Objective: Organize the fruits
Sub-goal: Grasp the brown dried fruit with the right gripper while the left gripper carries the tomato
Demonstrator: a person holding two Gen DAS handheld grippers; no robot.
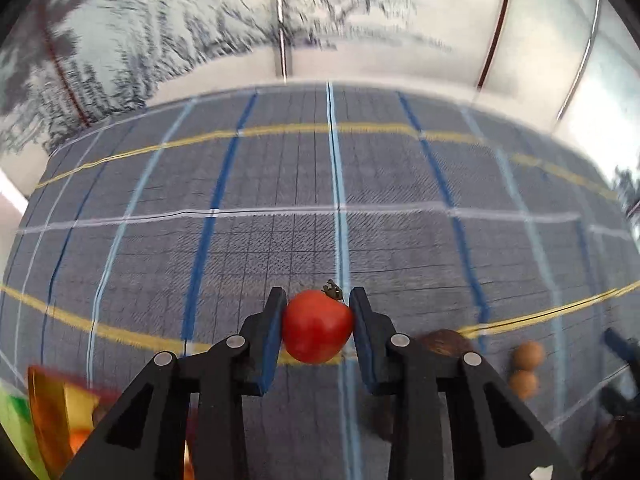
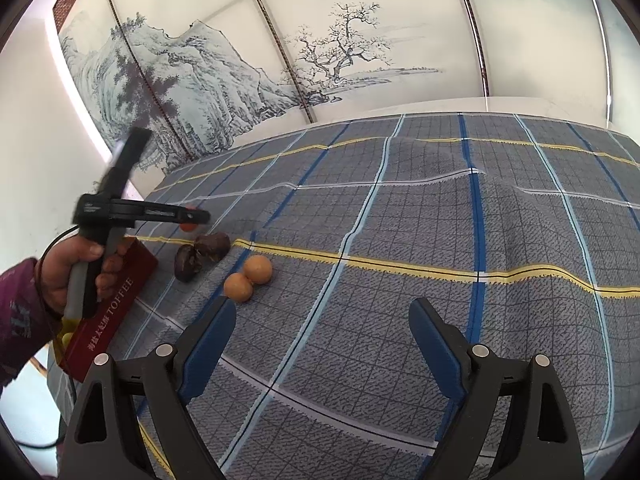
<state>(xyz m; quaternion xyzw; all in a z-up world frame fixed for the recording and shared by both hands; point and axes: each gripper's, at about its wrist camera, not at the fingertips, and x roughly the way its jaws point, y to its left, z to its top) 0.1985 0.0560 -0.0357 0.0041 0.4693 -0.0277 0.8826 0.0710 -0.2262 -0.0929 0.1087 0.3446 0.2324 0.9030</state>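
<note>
The left gripper (image 1: 318, 326) was clenched on a red tomato (image 1: 317, 326), one blue pad pressing each flank and the dried calyx poking up near the right pad. It carried the fruit clear above the plaid cloth (image 1: 280, 200) on the tabletop. The right gripper (image 2: 322, 332) hung over the same cloth with its jaws released and nothing between them.

On the cloth lay two small orange-brown round fruits (image 2: 248, 278), touching each other, and just beside them two dark wrinkled fruits (image 2: 202, 254), possibly dates, though they were too small to name with confidence. A red toffee box (image 2: 116, 312) sat at the left edge of the tabletop, and a blurred orange and yellow container (image 1: 60, 408) showed at the lower left of the left wrist view, probably where the fruit was headed.

The main risk was the grip itself. A tomato is smooth and soft, so too little squeeze could let it roll out between the pads during a fast swing, and the blurred background suggested quick motion. Too much squeeze could split the skin. A careless release above the container could also bruise it.
</note>
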